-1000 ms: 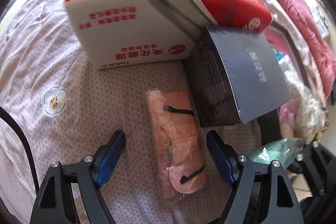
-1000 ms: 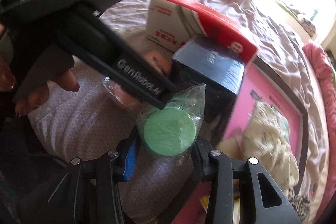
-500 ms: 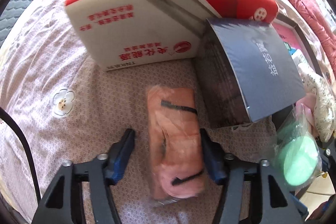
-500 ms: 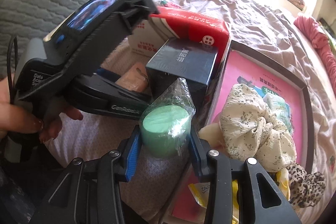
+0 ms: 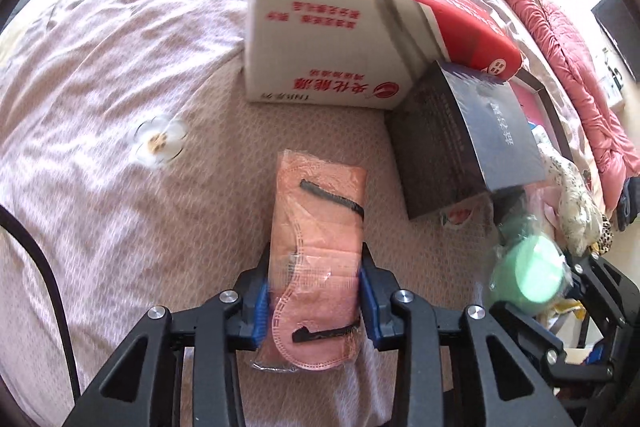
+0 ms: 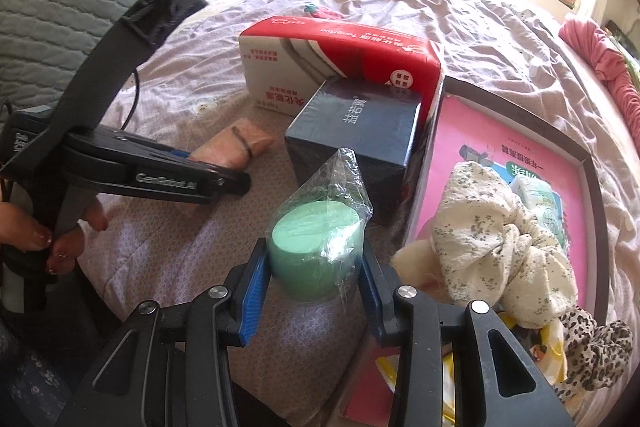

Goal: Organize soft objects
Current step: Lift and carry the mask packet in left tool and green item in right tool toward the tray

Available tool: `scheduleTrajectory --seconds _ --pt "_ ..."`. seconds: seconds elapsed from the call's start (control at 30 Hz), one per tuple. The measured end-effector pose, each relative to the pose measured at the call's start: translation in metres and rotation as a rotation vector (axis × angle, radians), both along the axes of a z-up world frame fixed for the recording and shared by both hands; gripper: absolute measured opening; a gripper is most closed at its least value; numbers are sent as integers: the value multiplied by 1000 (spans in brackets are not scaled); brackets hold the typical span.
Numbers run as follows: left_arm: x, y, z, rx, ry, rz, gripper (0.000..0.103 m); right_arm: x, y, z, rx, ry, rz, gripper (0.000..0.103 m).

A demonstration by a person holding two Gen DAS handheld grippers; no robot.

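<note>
Your left tool (image 5: 314,301) points steeply down at the bed; its jaws have just been closing and its blue ribbed pads now pinch the near end of the pack of pink face masks (image 5: 318,247). That pack is a flat, oblong, crinkly clear sleeve with black ear loops showing, lying on the bedsheet (image 5: 120,147) just in front of the dark box (image 5: 460,147). Your left hand (image 6: 60,235) wraps the tool's grip, fingers curled beneath it.

Your right tool (image 6: 314,275), also tilted downward, clamps a mint-green round container (image 6: 314,247) wrapped in loose, glossy film, held just nearer than the dark box.

The dark box is a matte, sharp-edged carton. Behind it and touching it stands the red-and-white carton (image 6: 340,59). To the right of the dark box lies a shallow pink tray (image 6: 472,131) holding a floral cloth scrunchie (image 6: 492,227) and a leopard-print one (image 6: 596,351).
</note>
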State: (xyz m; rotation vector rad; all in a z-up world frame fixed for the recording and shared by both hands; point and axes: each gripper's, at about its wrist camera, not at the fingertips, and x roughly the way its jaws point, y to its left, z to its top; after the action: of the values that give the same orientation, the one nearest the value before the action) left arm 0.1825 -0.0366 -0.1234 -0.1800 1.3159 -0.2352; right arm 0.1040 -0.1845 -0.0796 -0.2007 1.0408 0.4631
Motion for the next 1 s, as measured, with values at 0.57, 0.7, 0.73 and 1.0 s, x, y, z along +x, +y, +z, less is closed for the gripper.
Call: scheduleTrajectory --seconds 0.57,0.7,0.73,1.0 --pt "-46 23 15 30 -11 2 37 -3 17 -2 -3 15 37 43" --pt "-62 36 24 39 -16 7 37 -7 21 4 -5 3 47 43" --pt "-66 39 26 39 -19 7 37 -9 22 6 -6 -1 50 43" --pt "-79 43 49 42 -53 16 37 -21 30 24 6 -36 68 43"
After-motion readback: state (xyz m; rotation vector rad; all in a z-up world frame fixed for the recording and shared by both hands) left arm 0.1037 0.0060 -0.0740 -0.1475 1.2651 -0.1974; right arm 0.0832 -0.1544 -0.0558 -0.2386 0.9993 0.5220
